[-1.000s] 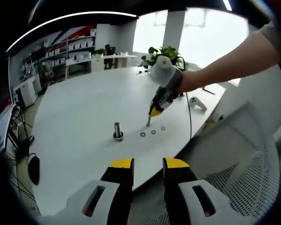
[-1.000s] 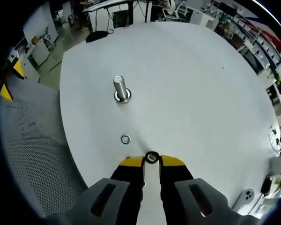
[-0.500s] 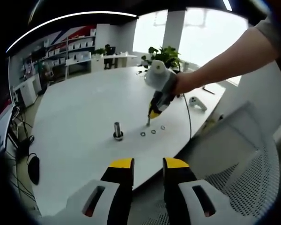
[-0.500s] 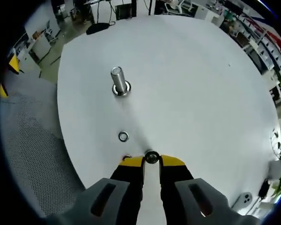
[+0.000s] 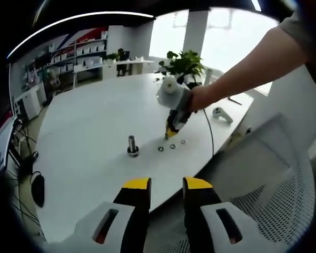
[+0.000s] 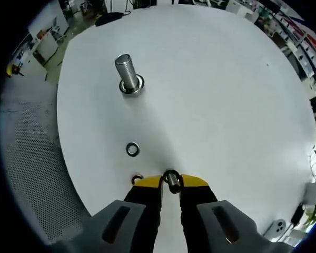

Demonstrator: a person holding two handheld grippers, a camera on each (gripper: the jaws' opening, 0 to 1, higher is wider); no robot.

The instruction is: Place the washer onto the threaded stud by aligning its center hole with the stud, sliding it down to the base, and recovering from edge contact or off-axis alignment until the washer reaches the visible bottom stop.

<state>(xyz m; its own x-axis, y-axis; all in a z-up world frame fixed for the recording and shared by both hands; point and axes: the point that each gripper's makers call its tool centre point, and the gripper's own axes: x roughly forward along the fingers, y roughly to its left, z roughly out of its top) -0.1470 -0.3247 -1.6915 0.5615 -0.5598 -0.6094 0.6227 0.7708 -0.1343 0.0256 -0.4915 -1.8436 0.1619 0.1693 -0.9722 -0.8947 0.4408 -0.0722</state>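
Left gripper view: the left gripper, jaws apart and empty, hangs off the table; ahead, the right gripper has lifted. Right gripper view: jaws now clamp the washer off the surface, carriage begun; the threaded stud stands well ahead-left, spare washers between.

Ahead of the right gripper, bare table is seen up to the stud; one loose washer lies between.
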